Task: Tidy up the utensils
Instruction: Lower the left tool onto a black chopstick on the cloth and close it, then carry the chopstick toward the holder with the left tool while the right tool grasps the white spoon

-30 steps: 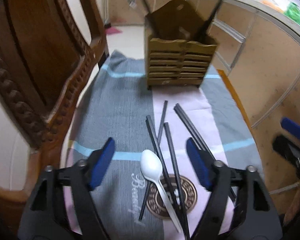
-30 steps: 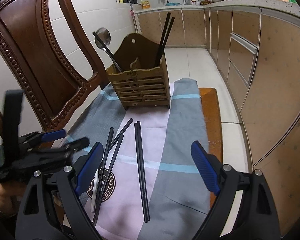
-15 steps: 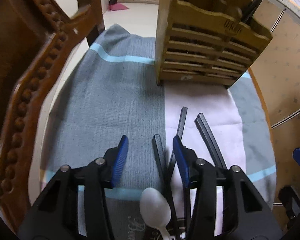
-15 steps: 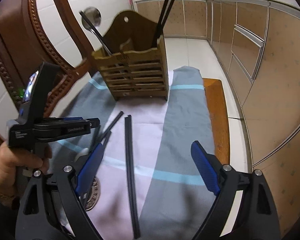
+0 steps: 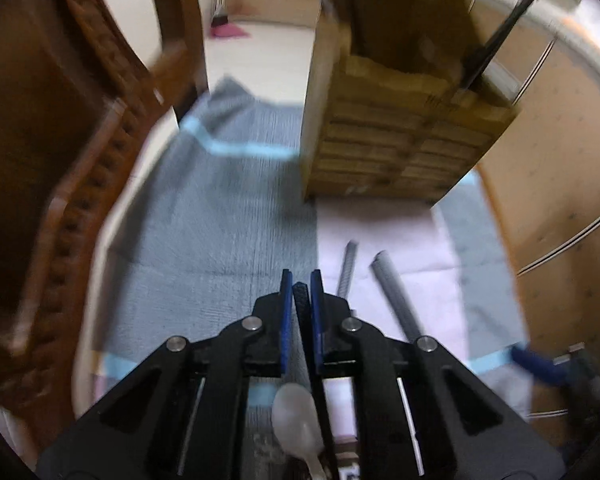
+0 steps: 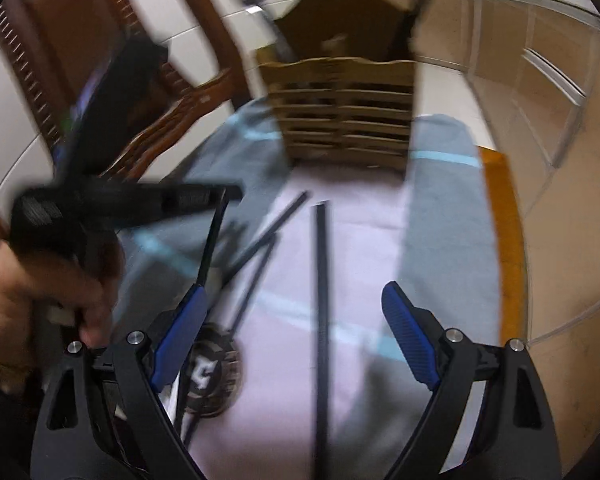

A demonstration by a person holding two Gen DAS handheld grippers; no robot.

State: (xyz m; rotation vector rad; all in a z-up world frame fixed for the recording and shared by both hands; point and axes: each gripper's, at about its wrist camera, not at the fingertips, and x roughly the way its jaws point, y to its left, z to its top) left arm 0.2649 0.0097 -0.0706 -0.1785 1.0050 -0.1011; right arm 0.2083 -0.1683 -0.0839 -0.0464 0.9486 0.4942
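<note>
So the left claw [image 5: 301, 288] is closing right now, with the tip of one black chopstick [image 5: 300, 294] between its blue pads, and it looks pinched already, so I'd call that one grabbed near its far end. The rest of that stick runs back under the claw toward the camera, beside the white plastic spoon [image 5: 296, 420] lying underneath on the cloth [image 5: 220, 232]. The right claw [image 6: 294, 334] is spread wide, holding nothing, and hangs over a long black chopstick [image 6: 321, 300] lying on the cloth between its pads but not touching either. That stick's long axis points almost straight away from the claw toward the wooden utensil holder [image 6: 340, 120], so the pads straddle it crosswise, which seems like the right lineup for a pinch. A couple more loose chopsticks [image 6: 260, 240] lie at an angle just left of it, nearer the left hand [image 6: 48, 292]. The holder sits at the far end of the worktop, dead ahead of both claws, so my guess is each stick gets lifted, tipped upright and dropped in. Pics are blurry, so exact contact is hard to call.
</note>
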